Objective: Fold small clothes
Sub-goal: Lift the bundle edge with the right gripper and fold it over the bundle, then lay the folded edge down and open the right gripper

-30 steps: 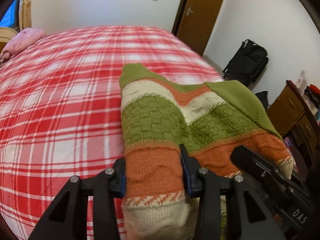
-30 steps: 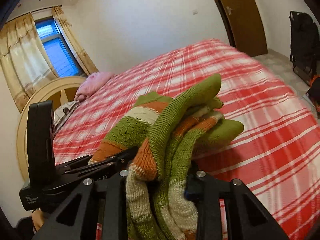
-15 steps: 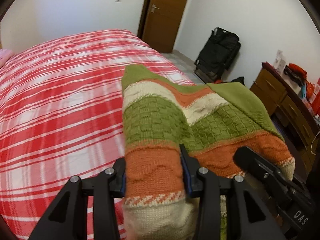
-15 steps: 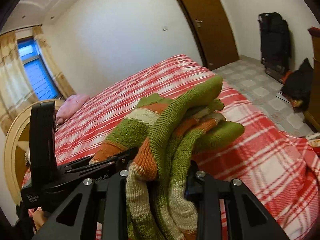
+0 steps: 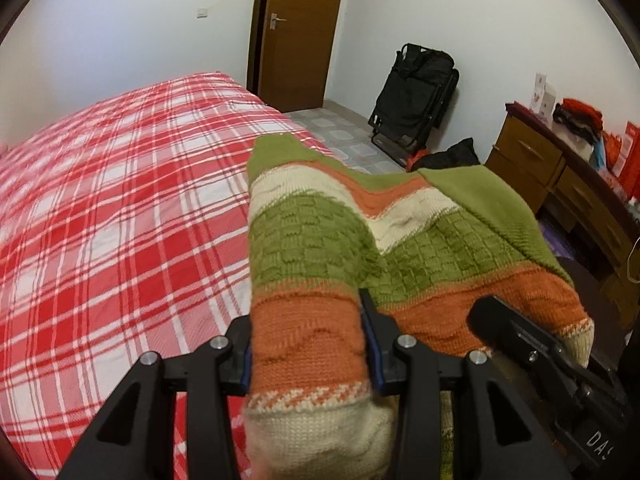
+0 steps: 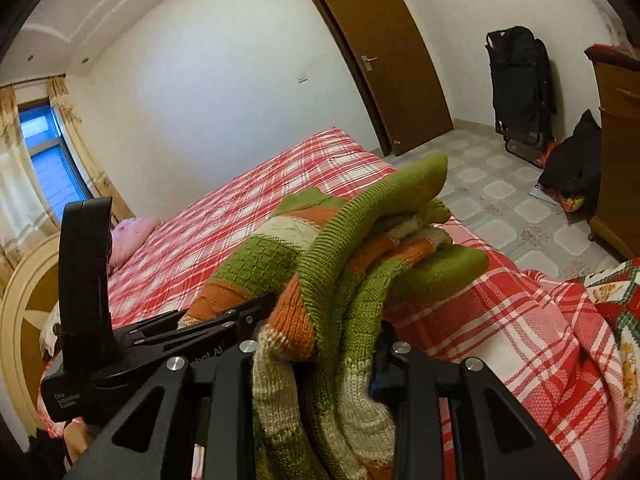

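Knitted in green, orange and cream, the sweater (image 5: 320,264) sits pinched in both our grippers: the left gripper (image 5: 308,344) clamps its orange band, the right gripper (image 6: 320,356) squeezes a bunched fold. We hold it above the red plaid bed (image 5: 120,208); beyond, a brown door (image 6: 384,52) and black bag (image 5: 416,92).

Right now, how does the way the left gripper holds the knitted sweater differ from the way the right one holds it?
The left gripper clamps a smooth, flat fold of the sweater, orange band between its pads; the right gripper pinches a bunched wad with several layers and green edges sticking out. The left one's fold spreads out wide ahead of it; the right one's bundle humps up in a heap. Both are shut on the same sweater, held above the plaid bed.
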Motion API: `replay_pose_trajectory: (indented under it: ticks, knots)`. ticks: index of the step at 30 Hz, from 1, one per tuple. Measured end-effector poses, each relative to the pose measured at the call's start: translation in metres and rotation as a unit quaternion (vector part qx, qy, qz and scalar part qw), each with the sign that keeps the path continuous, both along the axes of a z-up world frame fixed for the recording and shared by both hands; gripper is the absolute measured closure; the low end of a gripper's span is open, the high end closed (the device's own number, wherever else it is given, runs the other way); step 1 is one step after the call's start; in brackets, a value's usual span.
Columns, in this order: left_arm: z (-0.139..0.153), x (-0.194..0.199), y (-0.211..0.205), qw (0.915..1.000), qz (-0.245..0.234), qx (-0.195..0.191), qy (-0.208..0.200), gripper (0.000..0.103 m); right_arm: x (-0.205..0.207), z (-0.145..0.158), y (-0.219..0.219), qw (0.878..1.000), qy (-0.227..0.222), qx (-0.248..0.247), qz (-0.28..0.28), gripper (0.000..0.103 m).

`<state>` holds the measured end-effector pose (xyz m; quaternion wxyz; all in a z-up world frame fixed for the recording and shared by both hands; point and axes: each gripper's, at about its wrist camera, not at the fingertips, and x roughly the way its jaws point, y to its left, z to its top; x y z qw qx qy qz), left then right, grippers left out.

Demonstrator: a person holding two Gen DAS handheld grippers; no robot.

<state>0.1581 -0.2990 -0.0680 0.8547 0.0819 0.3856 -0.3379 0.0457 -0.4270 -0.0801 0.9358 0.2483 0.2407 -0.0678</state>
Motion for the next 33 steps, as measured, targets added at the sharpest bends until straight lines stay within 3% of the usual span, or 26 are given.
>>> replay_pose_trajectory:
  ticks: [4, 9, 13, 15, 21, 26, 27, 29, 33]
  knots:
    - [-0.009, 0.006, -0.005, 0.9992, 0.01, 0.025, -0.03, 0.06, 0.019, -0.02, -0.005, 1.0, 0.006, 0.007, 0.0, 0.073]
    - [-0.035, 0.022, -0.007, 0.9985, 0.027, 0.044, -0.018, 0.059, 0.031, -0.05, -0.005, 0.999, 0.04, 0.012, -0.023, 0.073]
    - [-0.04, 0.02, -0.006, 0.9984, 0.019, 0.045, -0.028, 0.054, 0.031, -0.066, -0.014, 0.996, 0.073, 0.024, -0.033, 0.073]
    - [-0.041, 0.02, -0.005, 0.998, 0.024, 0.054, -0.025, 0.039, 0.026, -0.071, -0.021, 0.995, 0.072, 0.058, -0.036, 0.071]
    - [-0.043, 0.021, 0.018, 0.9958, 0.064, 0.065, -0.011, 0.01, 0.015, -0.069, -0.022, 0.993, 0.082, 0.07, -0.04, 0.061]
    - [-0.03, 0.009, 0.037, 0.9952, 0.071, 0.066, -0.016, 0.01, -0.014, -0.035, 0.01, 0.993, 0.078, -0.052, -0.072, 0.061]
    - [-0.027, 0.006, 0.04, 0.9947, 0.074, 0.069, -0.019, 0.01, -0.02, -0.026, 0.019, 0.991, 0.072, -0.081, -0.074, 0.067]
    - [-0.02, 0.0, 0.047, 0.9934, 0.083, 0.075, -0.028, 0.01, -0.024, -0.015, 0.031, 0.989, 0.065, -0.112, -0.066, 0.078]
    - [-0.014, -0.008, 0.052, 0.993, 0.085, 0.074, -0.036, 0.01, -0.01, -0.005, 0.039, 0.99, 0.052, -0.122, -0.038, 0.078]
